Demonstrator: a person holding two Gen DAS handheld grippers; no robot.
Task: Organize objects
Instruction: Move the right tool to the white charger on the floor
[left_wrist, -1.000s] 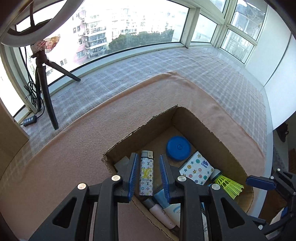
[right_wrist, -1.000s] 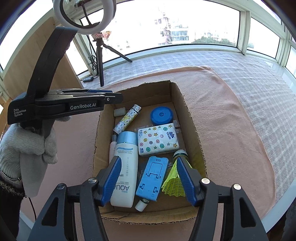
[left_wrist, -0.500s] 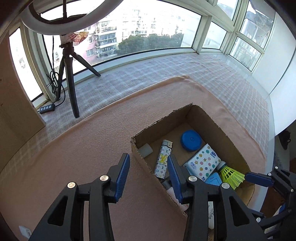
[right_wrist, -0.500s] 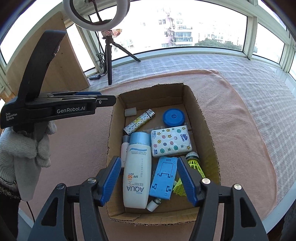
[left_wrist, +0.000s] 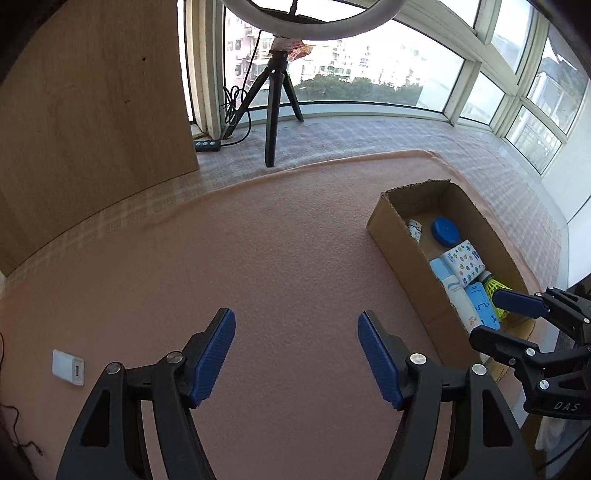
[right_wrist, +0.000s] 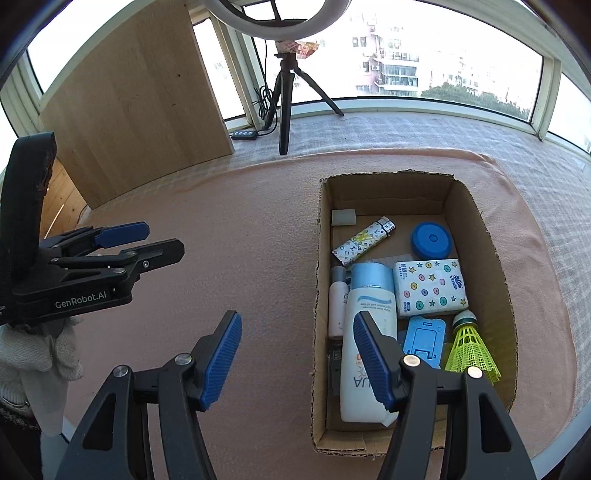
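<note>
A cardboard box (right_wrist: 495, 266) on the pink cloth holds a patterned lighter (right_wrist: 364, 242), a blue round lid (right_wrist: 431, 240), a star-print tissue pack (right_wrist: 430, 288), a white AQUA bottle (right_wrist: 365, 332), a blue phone stand (right_wrist: 423, 341), a yellow shuttlecock (right_wrist: 471, 347) and a small white eraser (right_wrist: 343, 217). The box also shows in the left wrist view (left_wrist: 399, 251). My left gripper (left_wrist: 295, 354) is open and empty over bare cloth left of the box. My right gripper (right_wrist: 297, 354) is open and empty, straddling the box's left wall.
A small white plug adapter (left_wrist: 68, 367) lies on the pink cloth (left_wrist: 258, 258) at the left. A ring light on a black tripod (right_wrist: 286, 96) and a power strip (right_wrist: 243, 133) stand by the window. A wooden panel (right_wrist: 136, 107) rises at the back left.
Both grippers have swung left, away from the box. The left one, which was over the lighter, has opened wide and now sits over bare cloth. The lighter stays in the box.
</note>
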